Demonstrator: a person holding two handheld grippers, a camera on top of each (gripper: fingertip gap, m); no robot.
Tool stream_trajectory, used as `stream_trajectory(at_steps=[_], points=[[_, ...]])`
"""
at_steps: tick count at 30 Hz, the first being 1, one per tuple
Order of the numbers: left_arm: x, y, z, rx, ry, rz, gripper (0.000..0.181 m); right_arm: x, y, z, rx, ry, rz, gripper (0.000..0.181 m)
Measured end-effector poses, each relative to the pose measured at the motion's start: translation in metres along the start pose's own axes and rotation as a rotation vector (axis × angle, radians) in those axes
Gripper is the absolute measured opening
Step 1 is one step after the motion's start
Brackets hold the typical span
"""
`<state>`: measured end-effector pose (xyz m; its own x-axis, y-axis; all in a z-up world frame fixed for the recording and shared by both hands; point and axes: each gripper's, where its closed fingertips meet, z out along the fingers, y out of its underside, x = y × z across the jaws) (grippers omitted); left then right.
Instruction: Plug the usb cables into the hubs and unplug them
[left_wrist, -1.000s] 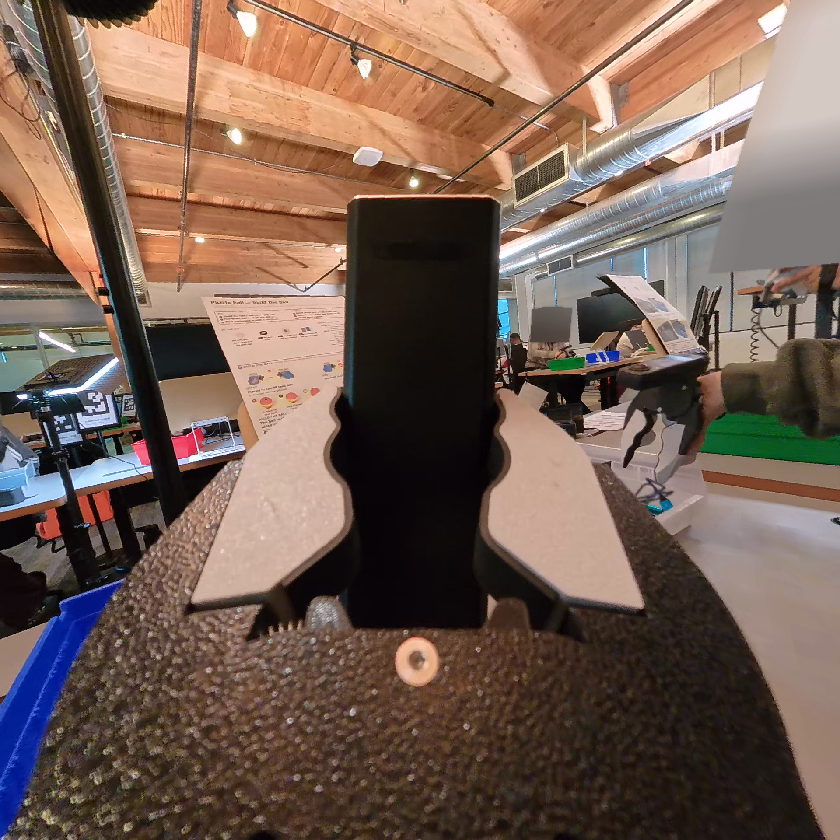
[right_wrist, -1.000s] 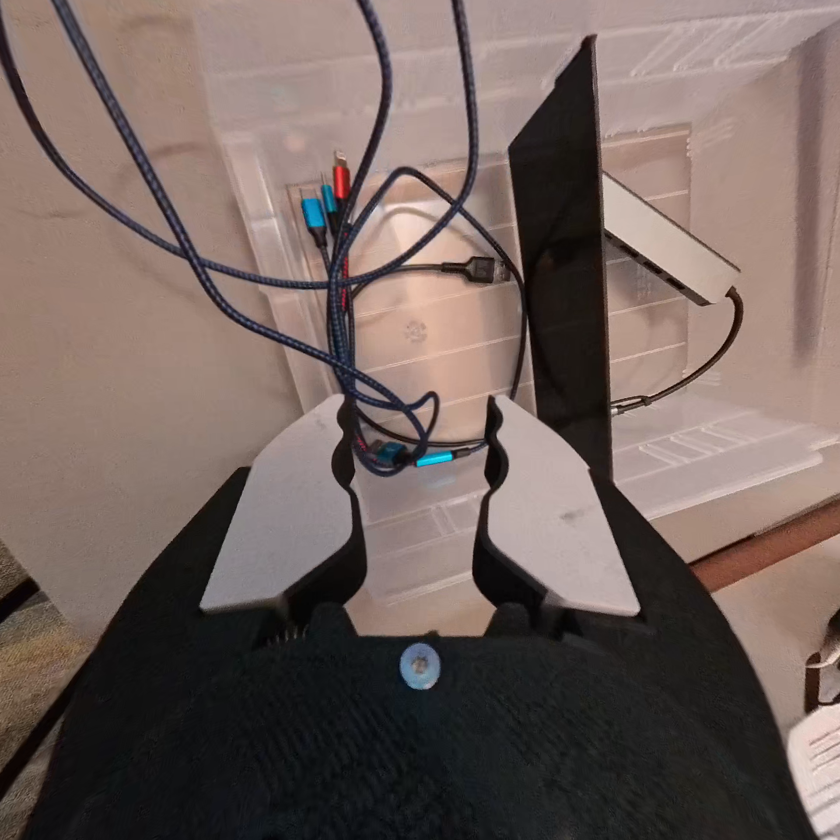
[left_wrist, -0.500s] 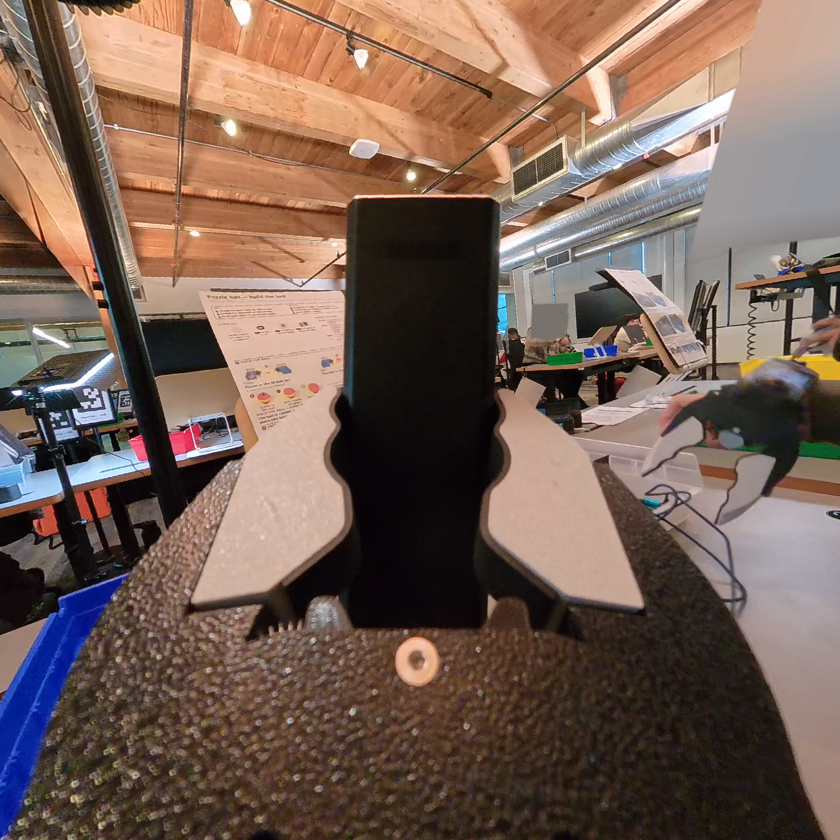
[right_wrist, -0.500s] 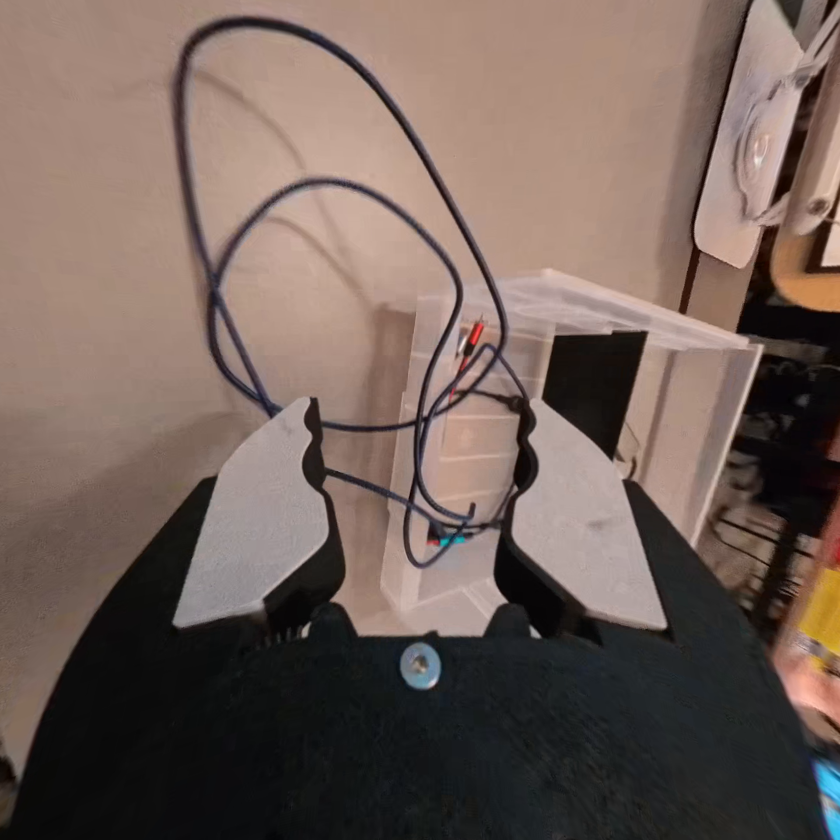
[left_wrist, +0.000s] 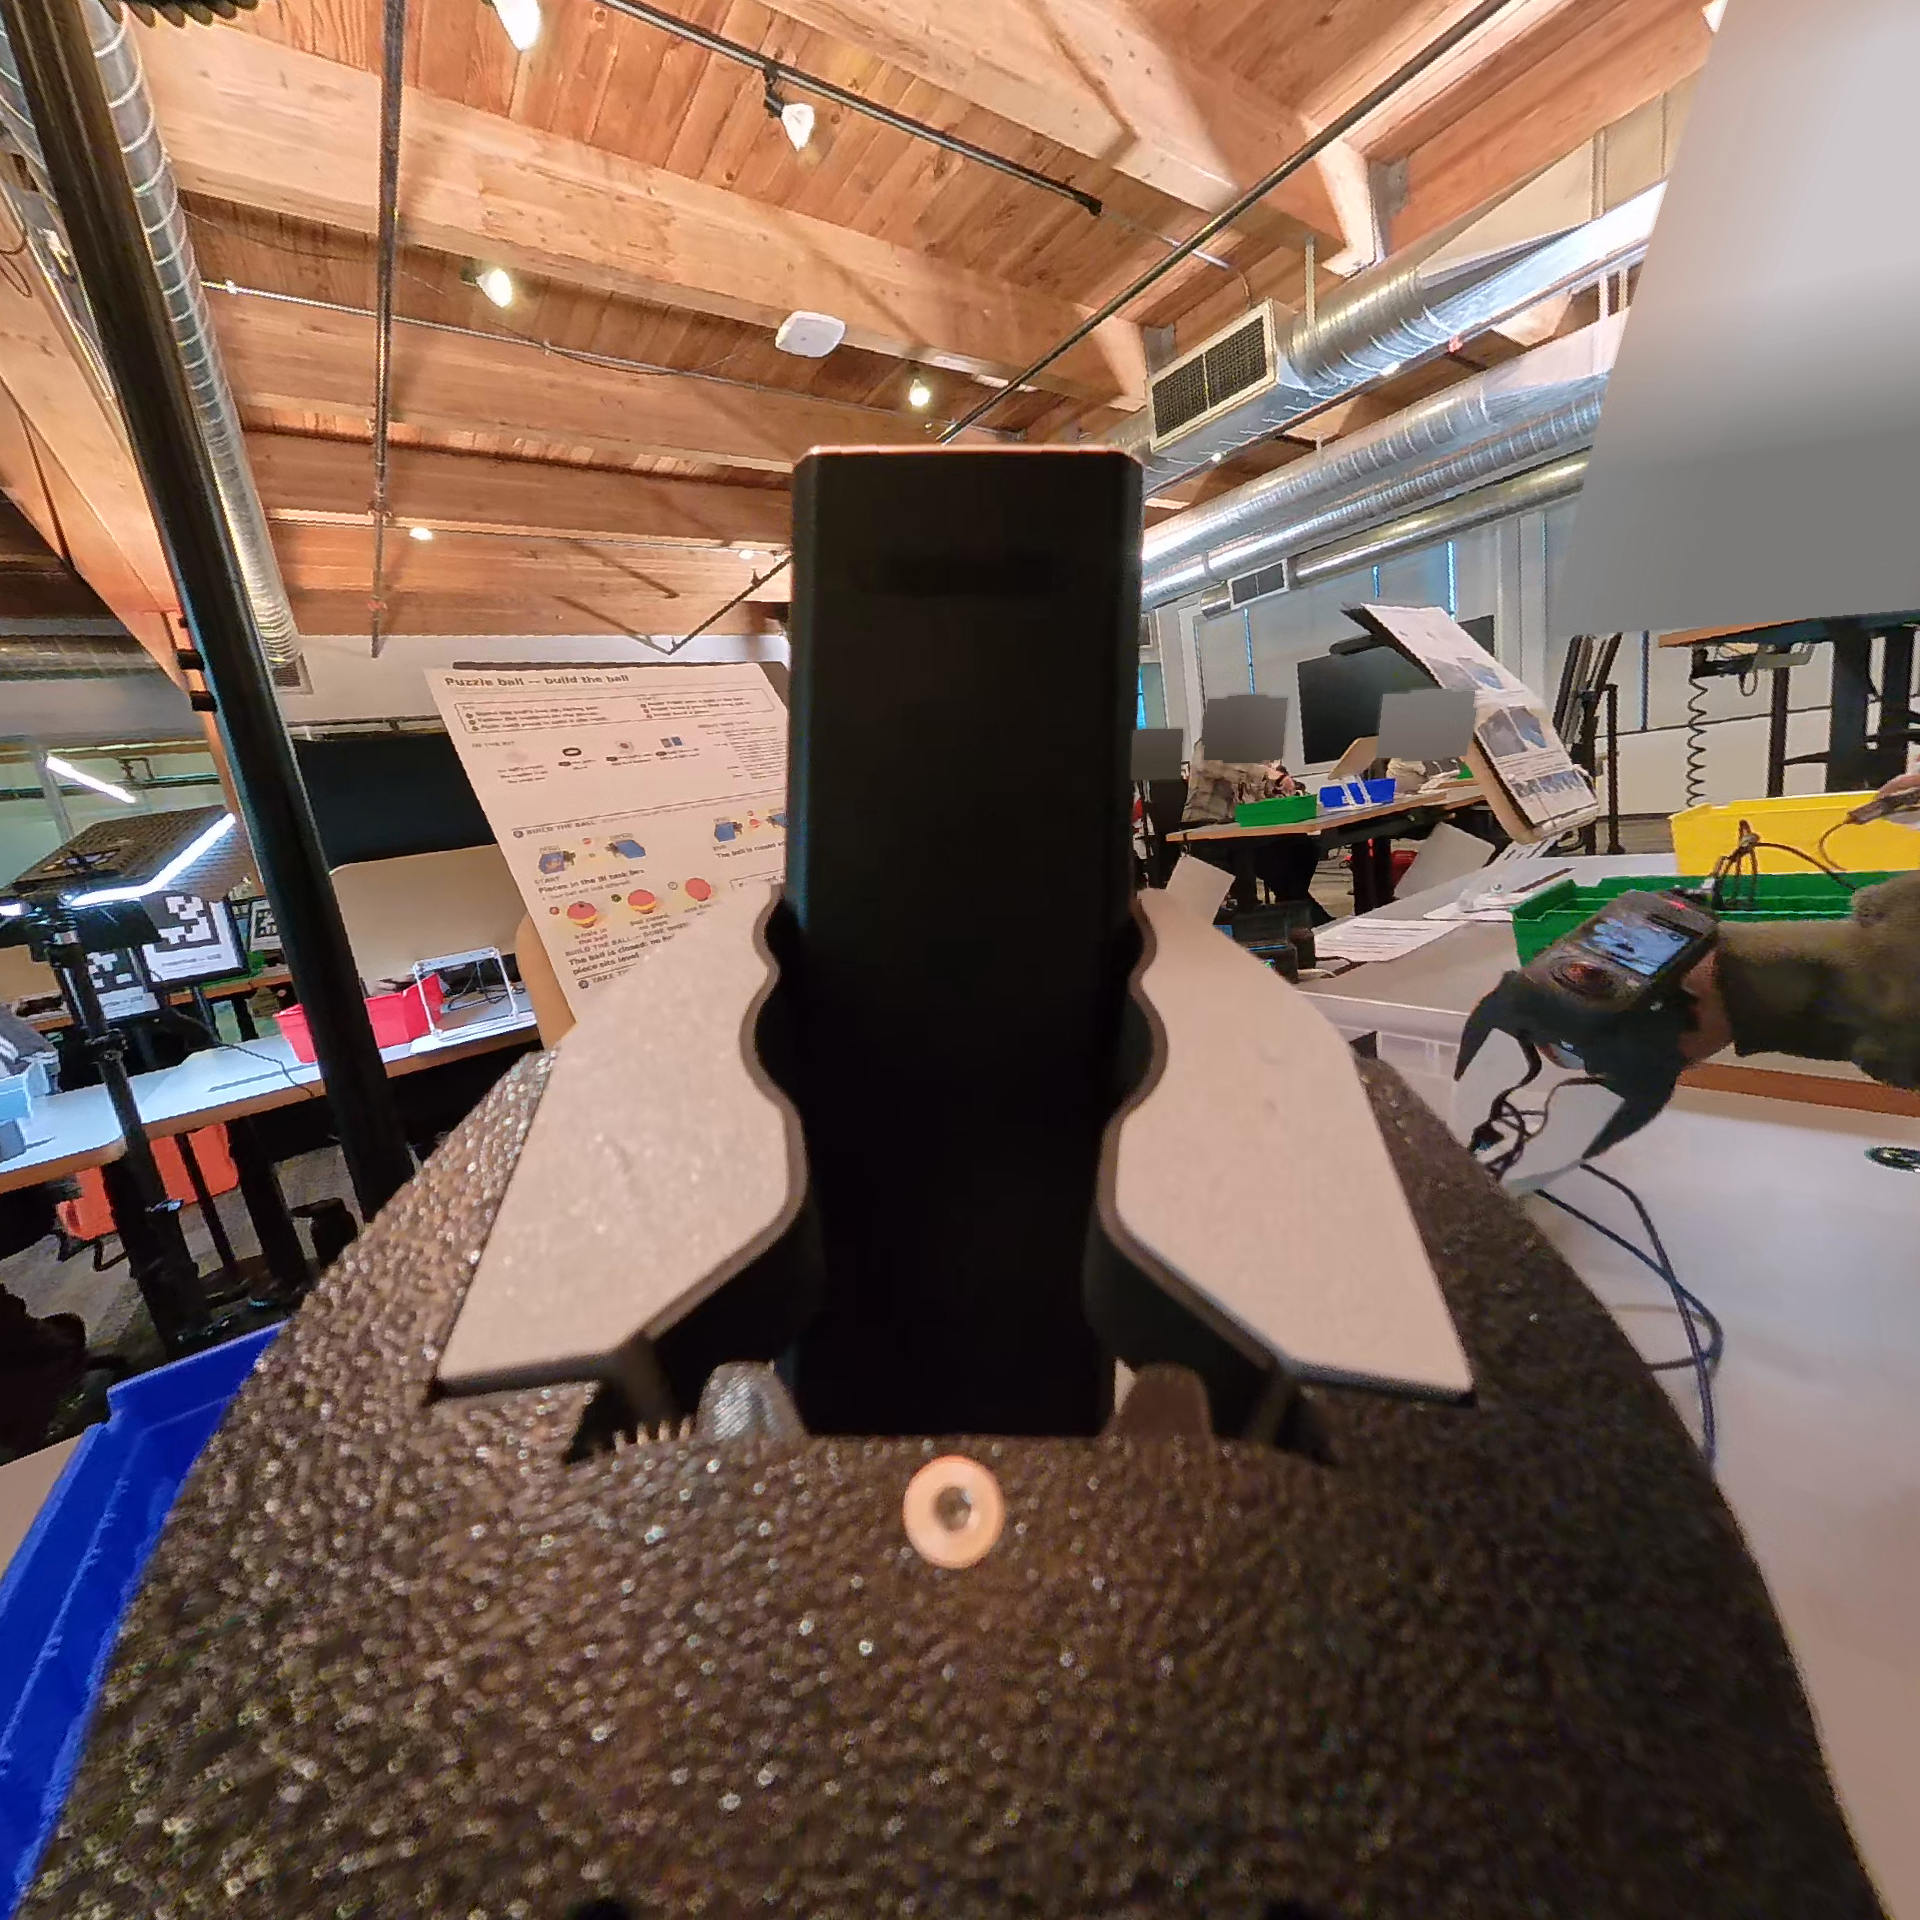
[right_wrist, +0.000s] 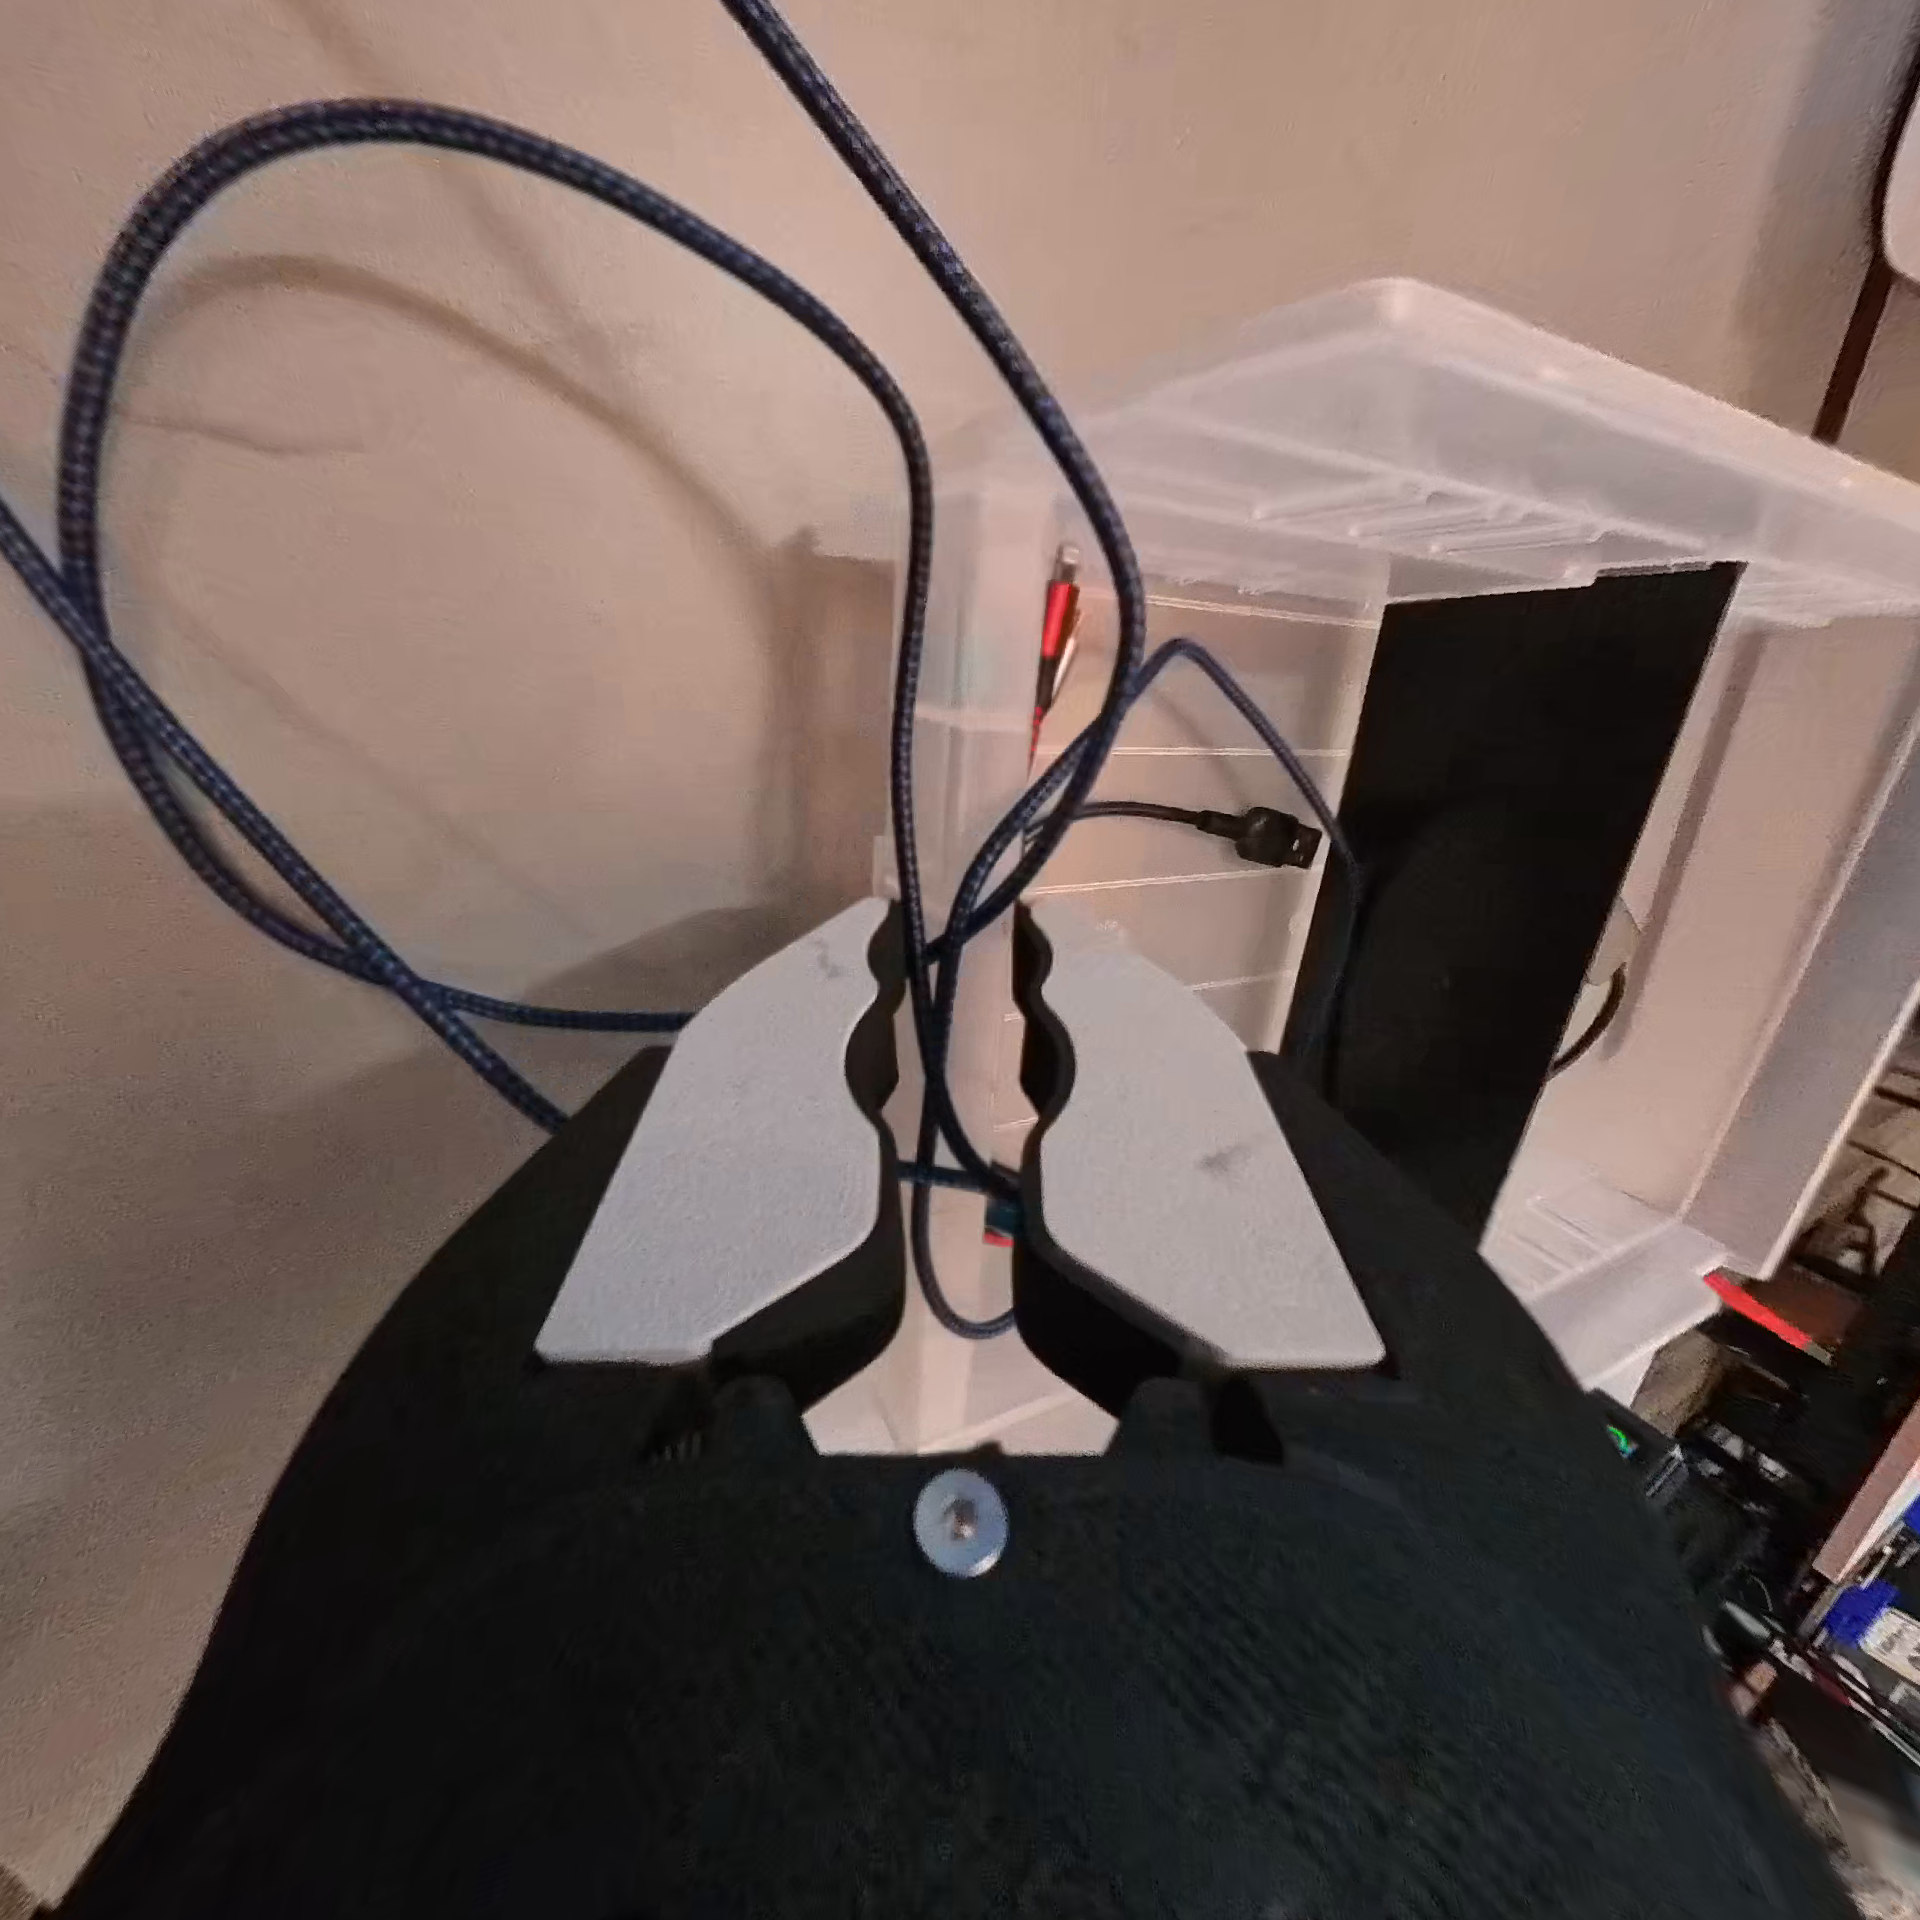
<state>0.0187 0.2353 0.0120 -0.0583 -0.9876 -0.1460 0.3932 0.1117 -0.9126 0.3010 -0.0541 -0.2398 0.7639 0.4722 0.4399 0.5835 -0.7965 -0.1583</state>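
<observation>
My left gripper (left_wrist: 961, 914) is shut on a black hub (left_wrist: 961, 790) and holds it upright, pointing at the room. My right gripper (right_wrist: 951, 925) has its jaws drawn in around strands of the blue braided cable (right_wrist: 914, 520), which loops out over the beige table. A teal and red connector (right_wrist: 1000, 1226) sits low between the fingers. In the left wrist view the right gripper (left_wrist: 1548, 1101) is above the table with cable hanging from it. A black USB plug (right_wrist: 1273, 836) and a red connector (right_wrist: 1060, 623) lie by the clear bin (right_wrist: 1455, 447).
A black panel (right_wrist: 1507, 831) stands inside the clear bin. A blue bin (left_wrist: 62, 1558) is at my lower left. Green (left_wrist: 1662, 904) and yellow (left_wrist: 1787, 842) bins sit far right. A black pole (left_wrist: 208, 623) and an instruction sheet (left_wrist: 623, 810) stand behind.
My right gripper's jaws have narrowed around the blue cable strands, and it has moved closer to the clear bin. The left gripper and the hub have not moved.
</observation>
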Motion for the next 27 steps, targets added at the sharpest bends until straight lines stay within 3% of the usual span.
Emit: stream_trajectory(at_steps=[1,9,19,23,27], points=[[0.000,0.001,0.000,-0.001,0.000,-0.001,0.059,0.001,0.001,-0.001,-0.010,-0.017,0.010,0.017],[-0.005,0.001,-0.003,0.005,-0.005,-0.015,0.059,-0.005,0.015,-0.010,0.052,-0.247,0.117,0.015],[-0.009,0.004,-0.004,-0.001,-0.012,-0.023,0.059,0.000,0.019,-0.017,0.000,-0.333,0.107,0.006],[-0.006,0.004,-0.002,-0.005,-0.004,-0.016,0.060,0.038,0.013,-0.038,0.158,-0.217,0.244,0.005],[-0.006,0.004,-0.002,-0.002,-0.003,-0.018,0.059,0.089,0.041,-0.054,0.231,0.020,0.427,0.005]])
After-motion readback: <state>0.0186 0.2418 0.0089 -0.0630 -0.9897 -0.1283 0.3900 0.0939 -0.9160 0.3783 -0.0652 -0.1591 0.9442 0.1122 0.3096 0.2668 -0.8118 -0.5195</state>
